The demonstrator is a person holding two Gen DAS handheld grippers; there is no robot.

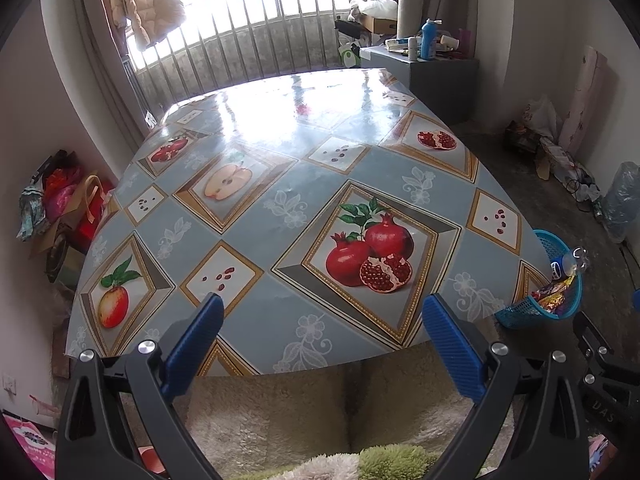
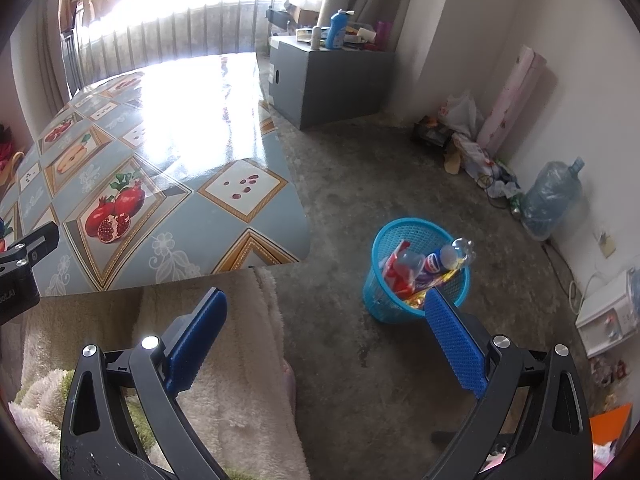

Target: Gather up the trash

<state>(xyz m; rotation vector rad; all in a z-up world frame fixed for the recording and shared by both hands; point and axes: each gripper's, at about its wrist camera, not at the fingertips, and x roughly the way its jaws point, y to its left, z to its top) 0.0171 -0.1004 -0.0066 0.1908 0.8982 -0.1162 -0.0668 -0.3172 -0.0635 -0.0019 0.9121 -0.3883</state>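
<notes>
Both tools are spread and hold nothing: the left tool [image 1: 322,314] over the bare bench [image 1: 280,152], the right tool [image 2: 326,310] beside the basket [image 2: 416,300], where the trash [image 2: 420,268] sits, apparently collected.

Bright barred window [image 1: 256,20], concrete floor [image 2: 360,184]

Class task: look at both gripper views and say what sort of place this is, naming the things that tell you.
Most likely a lived-in room in a home: a table with a fruit-print cloth, a coat hanging by the barred window, and a blue wastebasket of wrappers and bottles on the bare floor.
</notes>
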